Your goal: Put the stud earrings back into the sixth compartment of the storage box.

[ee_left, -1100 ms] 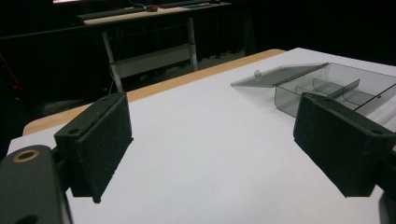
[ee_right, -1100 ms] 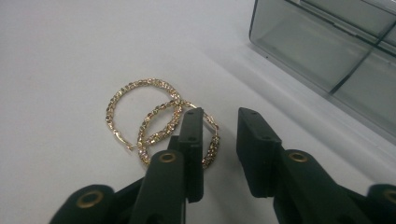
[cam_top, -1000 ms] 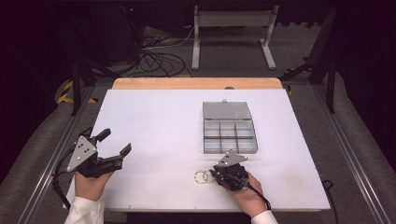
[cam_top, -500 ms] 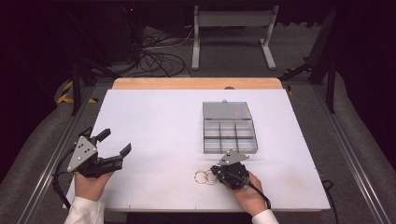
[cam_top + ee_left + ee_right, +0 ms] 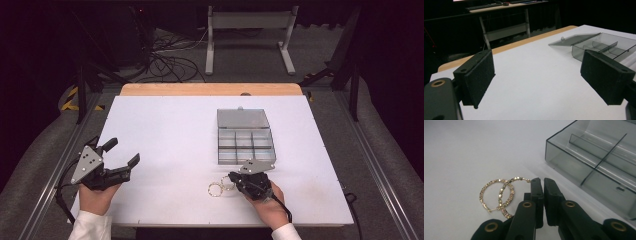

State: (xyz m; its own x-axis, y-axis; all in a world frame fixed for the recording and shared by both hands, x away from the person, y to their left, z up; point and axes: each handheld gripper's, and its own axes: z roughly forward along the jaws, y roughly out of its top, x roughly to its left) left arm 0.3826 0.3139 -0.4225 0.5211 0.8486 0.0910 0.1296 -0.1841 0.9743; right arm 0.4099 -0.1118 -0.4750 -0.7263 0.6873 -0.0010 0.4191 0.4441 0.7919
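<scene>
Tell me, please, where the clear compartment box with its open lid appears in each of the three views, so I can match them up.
High view: the box sits right of centre on the white table, just beyond the right gripper.
Left gripper view: upper right, partly behind the right-hand jaw.
Right gripper view: upper right corner, with dividers visible.
Shared landmark: the white table top, on which the box stands in all three views.
</scene>
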